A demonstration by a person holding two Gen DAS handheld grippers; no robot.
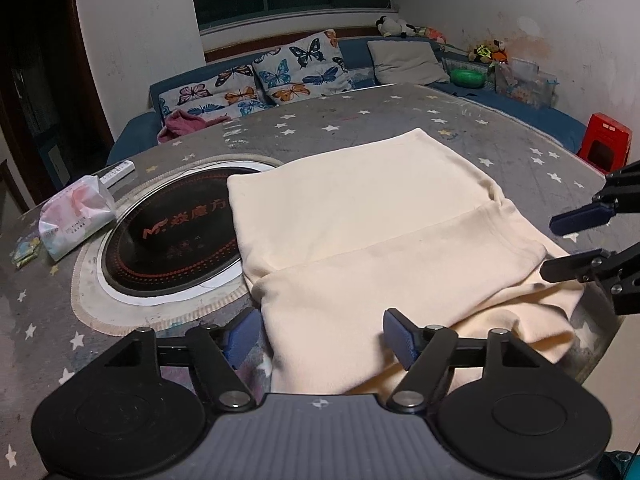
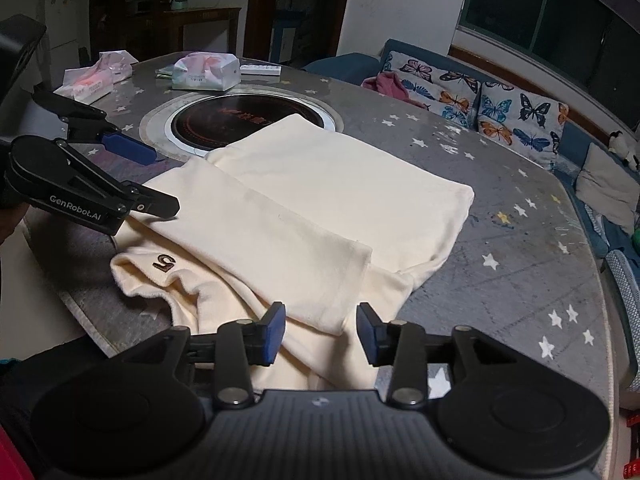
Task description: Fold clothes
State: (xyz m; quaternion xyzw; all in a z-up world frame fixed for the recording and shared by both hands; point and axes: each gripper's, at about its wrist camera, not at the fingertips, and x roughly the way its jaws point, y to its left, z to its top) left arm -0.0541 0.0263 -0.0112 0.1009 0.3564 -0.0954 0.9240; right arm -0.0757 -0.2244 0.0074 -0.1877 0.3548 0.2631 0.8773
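Garment (image 2: 320, 208) lies folded beneath both spread grippers, left (image 1: 320, 338); right (image 2: 322, 330).

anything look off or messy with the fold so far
Yes. The cream garment overlaps the round cooktop set in the table, and its near end, by the "5" mark, is bunched and hangs off the table edge. Both claws, left and right, are open.
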